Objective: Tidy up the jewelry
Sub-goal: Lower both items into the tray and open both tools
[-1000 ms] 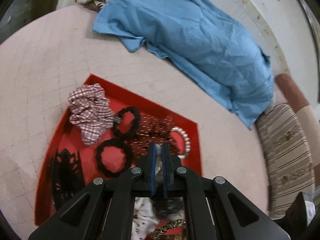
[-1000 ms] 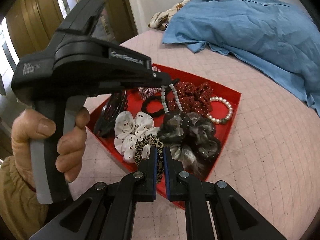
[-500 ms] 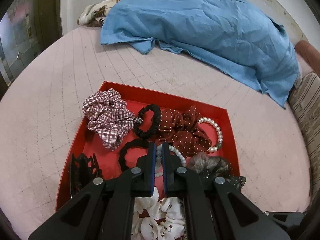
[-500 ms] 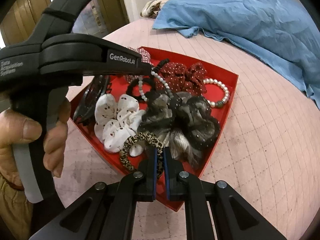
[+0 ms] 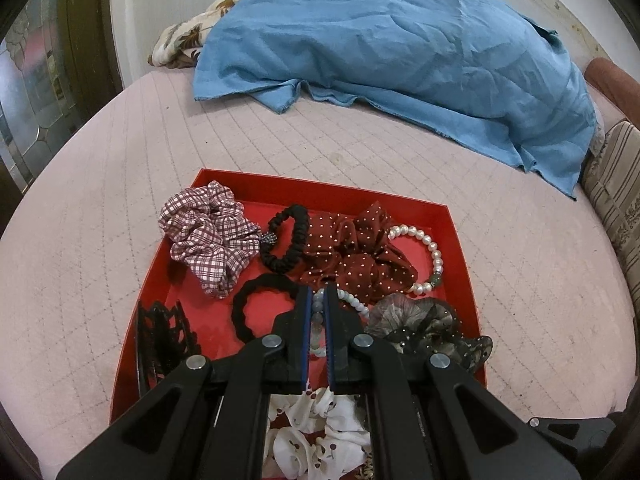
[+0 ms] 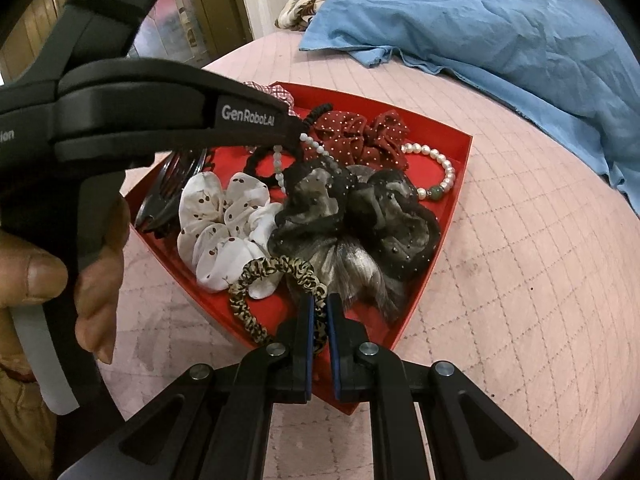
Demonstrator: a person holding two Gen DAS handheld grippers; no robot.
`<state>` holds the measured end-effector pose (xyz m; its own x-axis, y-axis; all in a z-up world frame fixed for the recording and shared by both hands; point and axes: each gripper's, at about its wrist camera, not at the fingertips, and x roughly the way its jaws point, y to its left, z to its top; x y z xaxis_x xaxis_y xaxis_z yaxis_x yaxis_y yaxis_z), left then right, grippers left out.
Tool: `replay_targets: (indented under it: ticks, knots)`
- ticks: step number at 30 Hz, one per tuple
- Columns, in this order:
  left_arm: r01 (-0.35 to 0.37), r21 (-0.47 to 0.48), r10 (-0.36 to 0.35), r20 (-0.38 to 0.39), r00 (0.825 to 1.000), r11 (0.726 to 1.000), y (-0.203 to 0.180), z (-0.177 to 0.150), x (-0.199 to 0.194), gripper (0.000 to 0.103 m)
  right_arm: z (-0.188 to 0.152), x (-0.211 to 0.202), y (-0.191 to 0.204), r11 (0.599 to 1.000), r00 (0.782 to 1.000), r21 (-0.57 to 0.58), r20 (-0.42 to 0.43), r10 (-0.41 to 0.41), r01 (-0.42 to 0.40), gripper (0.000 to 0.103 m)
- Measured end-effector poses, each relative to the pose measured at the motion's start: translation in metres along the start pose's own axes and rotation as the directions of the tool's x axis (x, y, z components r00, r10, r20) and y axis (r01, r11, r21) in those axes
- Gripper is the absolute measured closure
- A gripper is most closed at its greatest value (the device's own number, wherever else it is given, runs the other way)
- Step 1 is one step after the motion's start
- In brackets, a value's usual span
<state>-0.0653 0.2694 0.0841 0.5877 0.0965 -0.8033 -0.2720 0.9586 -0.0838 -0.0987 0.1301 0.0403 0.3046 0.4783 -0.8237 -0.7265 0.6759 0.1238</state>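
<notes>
A red tray lies on a pink quilted bed. My left gripper is shut on a pale bead bracelet that hangs from it low over the tray; the gripper also shows in the right wrist view with the bracelet. My right gripper is shut on a leopard-print hair tie at the tray's near corner. In the tray lie a plaid scrunchie, two black hair ties, a dotted red scrunchie, a pearl bracelet, a grey organza scrunchie, a white scrunchie and a black claw clip.
A blue cloth is spread over the far side of the bed, with a floral cloth behind it. A striped cushion lies at the right. A wooden door stands at the left.
My left gripper has moved down and closer to the tray with the bead bracelet. My right gripper has moved in toward the tray with the leopard hair tie.
</notes>
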Motion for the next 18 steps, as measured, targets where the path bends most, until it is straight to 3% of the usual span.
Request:
replay_targets:
  ticks: [7, 12, 15, 18]
  knots:
    - [0.004, 0.0, -0.004, 0.007, 1.0, 1.0, -0.002, -0.001, -0.003, 0.096, -0.001, -0.001, -0.001, 1.0, 1.0, 0.01, 0.006, 0.006, -0.006, 0.095]
    - [0.0, 0.004, 0.0, 0.031, 1.0, 1.0, -0.003, 0.0, -0.009, 0.068, -0.002, -0.005, -0.001, 1.0, 1.0, 0.012, 0.015, 0.007, -0.007, 0.092]
    - [-0.004, 0.002, 0.004, 0.056, 0.998, 1.0, -0.003, 0.0, -0.015, 0.054, -0.003, -0.008, 0.001, 1.0, 1.0, 0.009, 0.024, 0.0, 0.0, 0.083]
    - [-0.005, -0.004, 0.006, 0.074, 0.997, 1.0, -0.001, 0.0, -0.02, 0.048, -0.004, -0.013, 0.004, 1.0, 0.999, 0.0, 0.037, -0.007, 0.007, 0.072]
